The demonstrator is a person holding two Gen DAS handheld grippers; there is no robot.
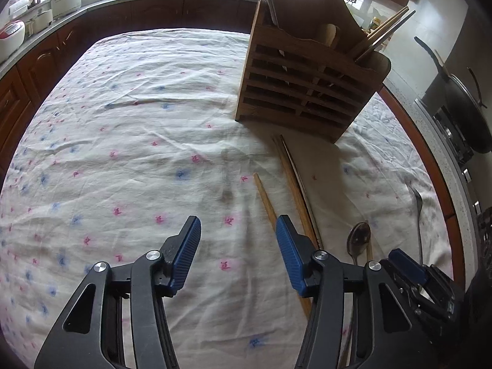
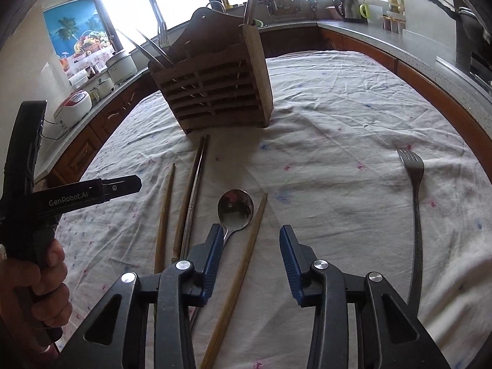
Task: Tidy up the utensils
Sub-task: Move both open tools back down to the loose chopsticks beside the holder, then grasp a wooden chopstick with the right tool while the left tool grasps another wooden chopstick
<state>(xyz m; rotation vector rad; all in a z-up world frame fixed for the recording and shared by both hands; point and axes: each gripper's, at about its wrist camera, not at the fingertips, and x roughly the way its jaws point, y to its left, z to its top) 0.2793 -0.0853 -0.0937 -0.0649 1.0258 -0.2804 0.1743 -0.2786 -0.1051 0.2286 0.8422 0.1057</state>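
One spoon (image 2: 235,209), one fork (image 2: 413,169), four chopsticks (image 2: 196,166) — each hand-held gripper (image 2: 250,236) part-open, empty.

"GenRobot.AI" on left gripper (image 2: 92,195)

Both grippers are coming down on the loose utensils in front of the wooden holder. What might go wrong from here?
1. The right gripper straddles a chopstick with the spoon right beside it; closing may catch both.
2. The left gripper has only cloth between its jaws, so it may pinch the wrinkled tablecloth.
3. The two grippers are close; they might collide.
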